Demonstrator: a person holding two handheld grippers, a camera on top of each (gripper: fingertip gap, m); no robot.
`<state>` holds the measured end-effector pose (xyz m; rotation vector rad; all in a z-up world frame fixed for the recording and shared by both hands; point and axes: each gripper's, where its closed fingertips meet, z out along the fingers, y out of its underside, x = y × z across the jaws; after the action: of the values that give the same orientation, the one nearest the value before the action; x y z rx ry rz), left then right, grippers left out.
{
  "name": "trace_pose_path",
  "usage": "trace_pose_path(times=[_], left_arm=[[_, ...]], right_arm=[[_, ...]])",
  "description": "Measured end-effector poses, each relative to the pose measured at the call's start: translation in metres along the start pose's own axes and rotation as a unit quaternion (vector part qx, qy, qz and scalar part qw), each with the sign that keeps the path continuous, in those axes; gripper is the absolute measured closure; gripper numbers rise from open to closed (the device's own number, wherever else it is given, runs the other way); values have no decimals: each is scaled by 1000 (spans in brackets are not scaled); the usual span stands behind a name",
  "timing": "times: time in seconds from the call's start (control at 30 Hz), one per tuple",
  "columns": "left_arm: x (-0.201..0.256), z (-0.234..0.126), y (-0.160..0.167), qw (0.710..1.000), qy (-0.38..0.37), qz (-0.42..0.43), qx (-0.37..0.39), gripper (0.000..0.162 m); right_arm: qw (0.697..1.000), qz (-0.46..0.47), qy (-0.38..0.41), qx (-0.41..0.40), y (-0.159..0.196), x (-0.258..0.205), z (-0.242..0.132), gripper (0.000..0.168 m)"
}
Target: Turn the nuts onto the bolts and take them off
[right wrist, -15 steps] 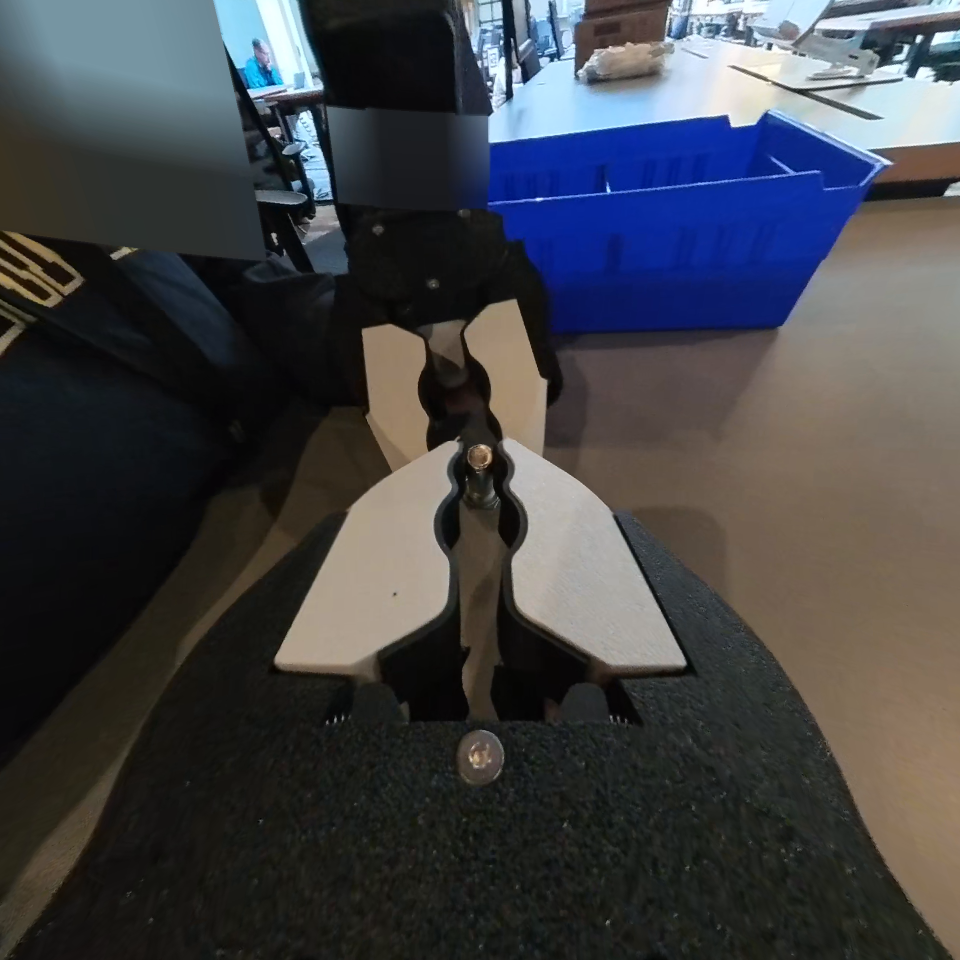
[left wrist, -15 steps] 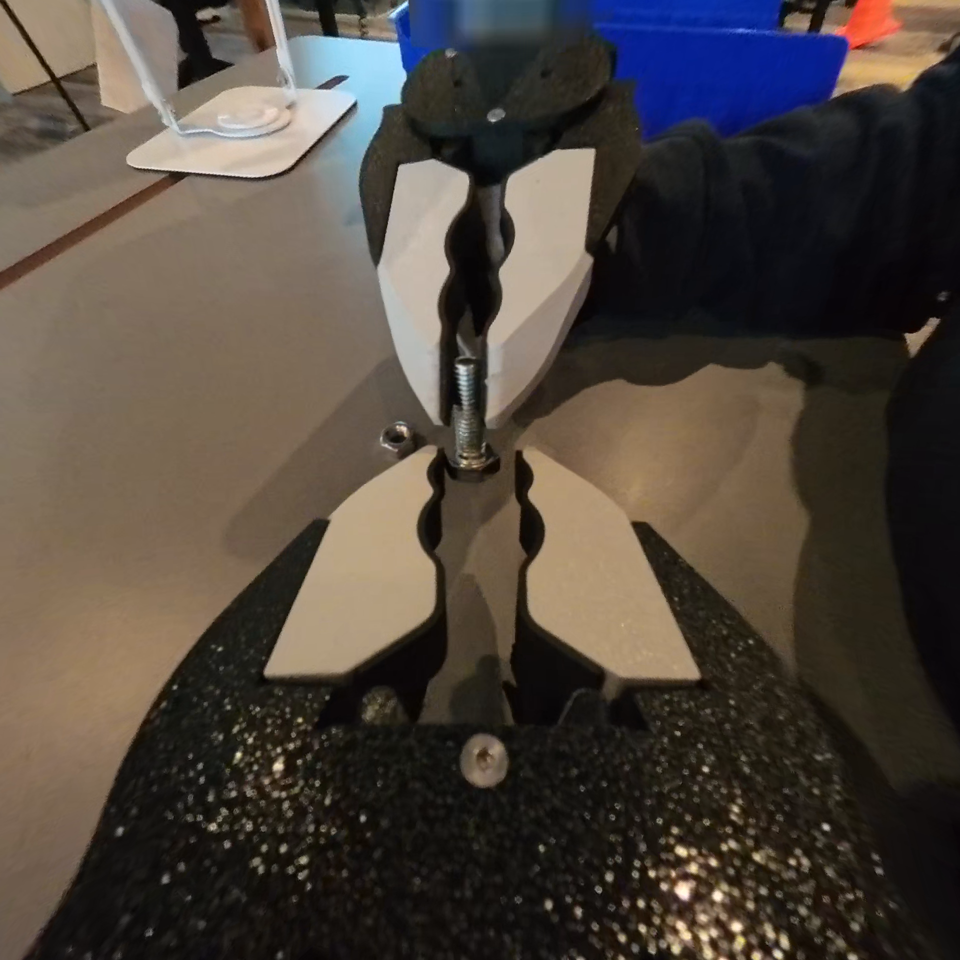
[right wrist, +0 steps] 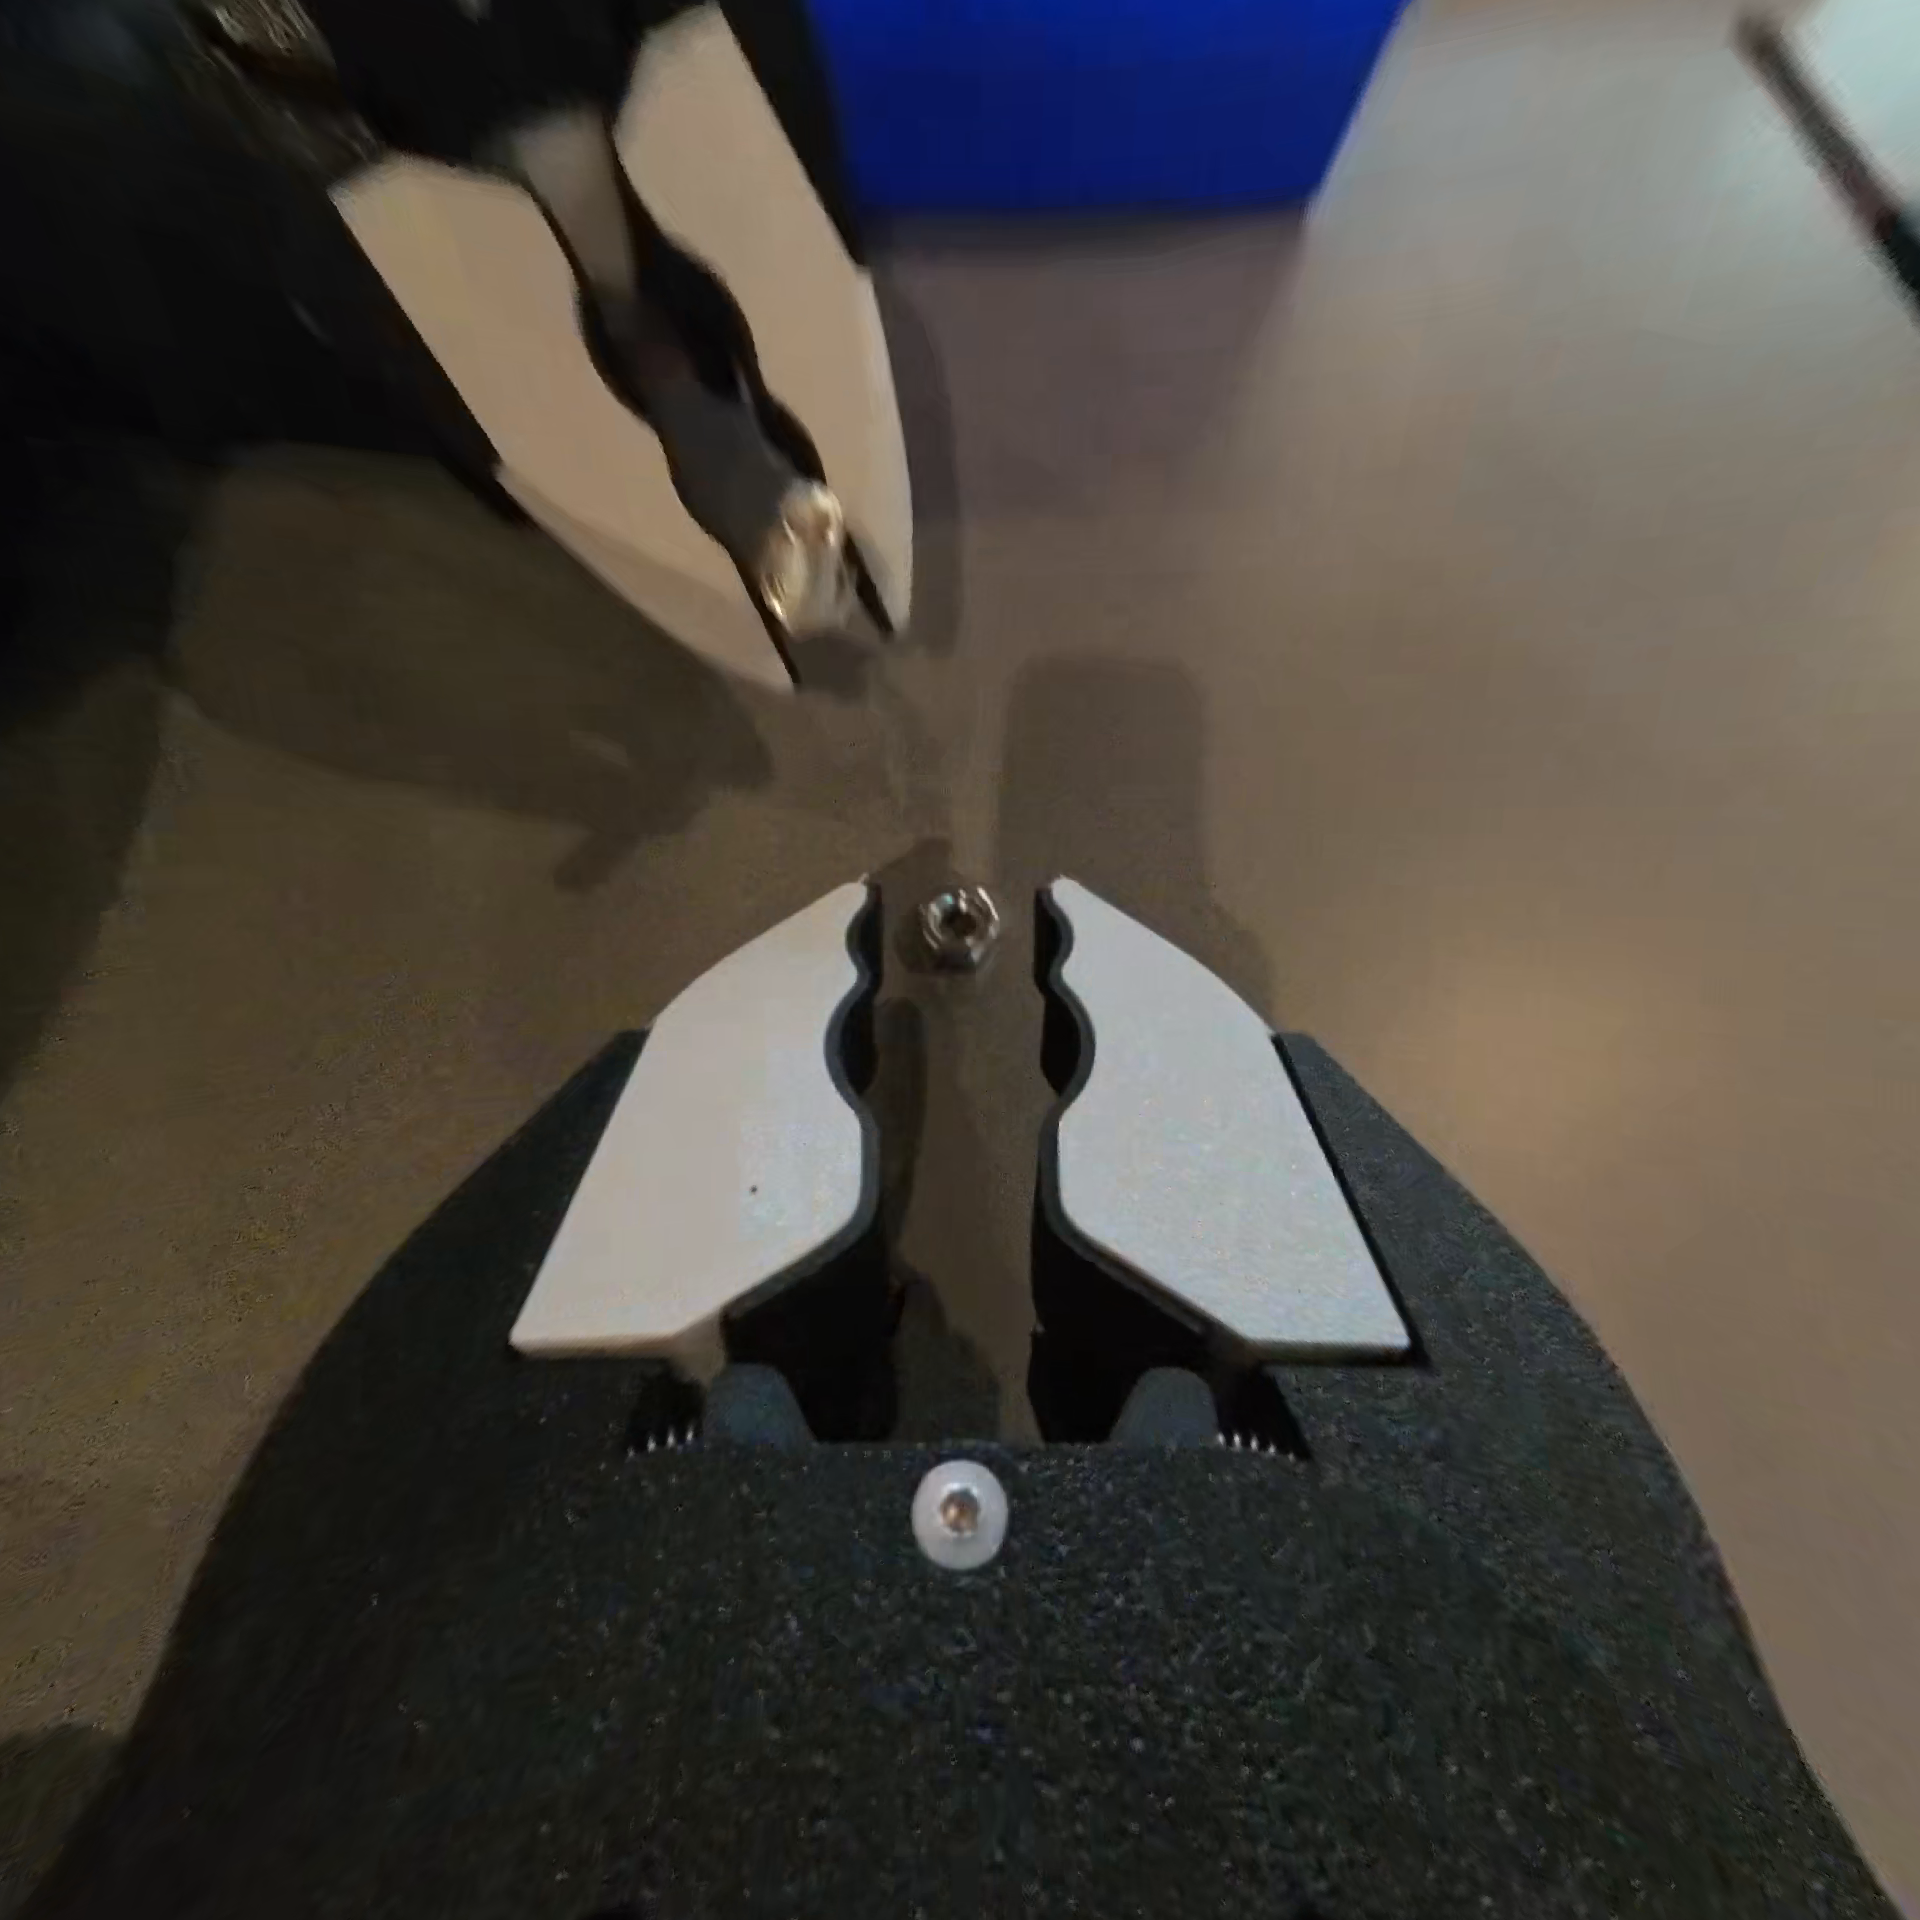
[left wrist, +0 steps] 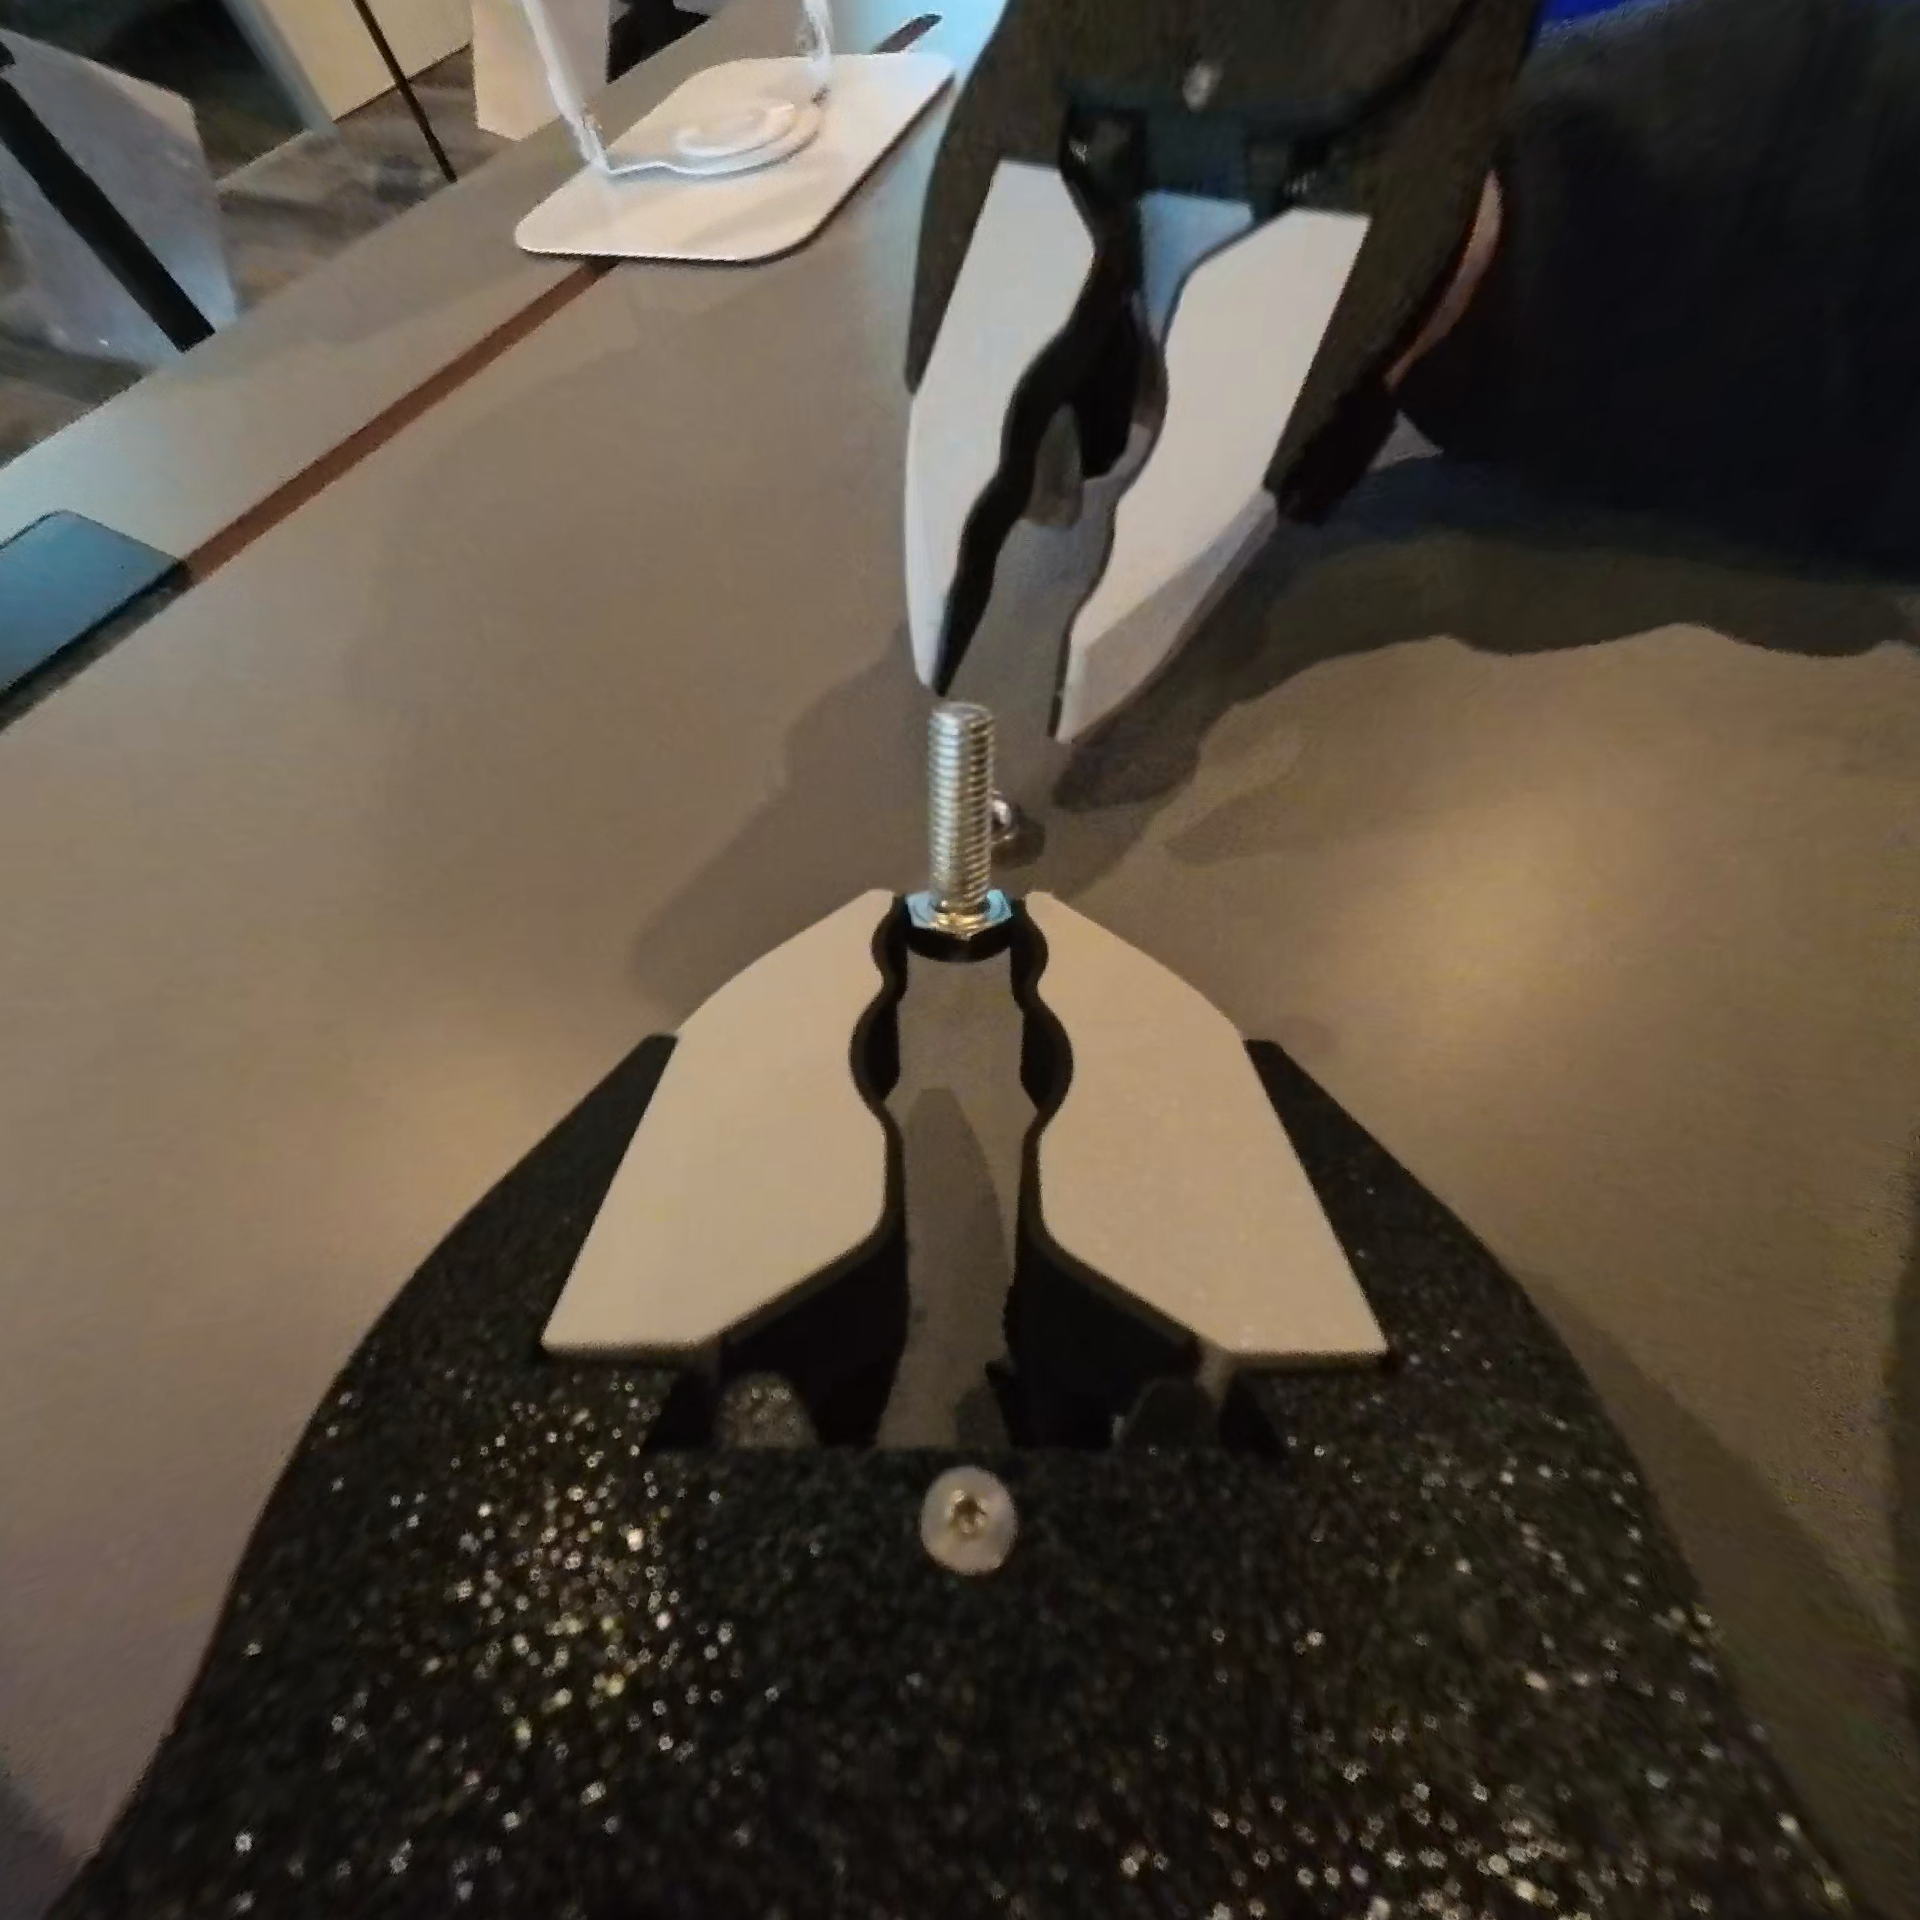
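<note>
The table [left wrist: 416, 727] is a smooth grey-brown top with a dark seam running along it toward the far edge, where a white rounded mat [left wrist: 727, 166] carries a clear stand [left wrist: 623, 94]. Beyond the working area a blue bin [right wrist: 1081, 104] shows as a blurred block of colour, and a person's dark sleeve [left wrist: 1683, 312] fills the far right of the left wrist view. The left gripper [left wrist: 961, 925] has its jaws drawn in narrow around the hex head of a bolt [left wrist: 961, 800], which stands with its threaded shank pointing away from the gripper, bare along its whole visible length. The right gripper [right wrist: 954, 914] points down at the table with its jaws apart and nothing between the pads; a loose nut [right wrist: 958, 932] lies flat on the surface in the gap at its fingertips, touching neither pad as far as I can see. In the left wrist view the right gripper's tips hang just past the end of the bolt, and only a sliver of the nut shows behind the shank. The right wrist view is smeared, so the left gripper's grip reads there only as a bright metal blur.
</note>
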<state>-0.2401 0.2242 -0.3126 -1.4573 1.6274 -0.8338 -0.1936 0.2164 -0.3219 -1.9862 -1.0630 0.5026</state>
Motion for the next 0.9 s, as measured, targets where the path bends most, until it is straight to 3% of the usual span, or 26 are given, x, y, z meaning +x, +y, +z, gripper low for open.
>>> trace_pose_path(times=[0.2,0.53,0.67,0.8,0.9], left_arm=[[-15,7,-11,999,-16,11,44,144],[-9,13,-19,996,20,47,79,144],[-5,13,-12,997,53,14,53,144],[5,14,-3,994,111,-8,19,144],[14,17,4,990,140,1,-10,144]], right_arm=[[996,40,-24,-74,23,-4,20,135],[998,41,3,-46,20,3,26,150],[998,10,36,54,-3,8,8,150],[978,-12,-6,207,-39,-12,-13,150],[968,-8,-47,246,-47,-22,-17,150]])
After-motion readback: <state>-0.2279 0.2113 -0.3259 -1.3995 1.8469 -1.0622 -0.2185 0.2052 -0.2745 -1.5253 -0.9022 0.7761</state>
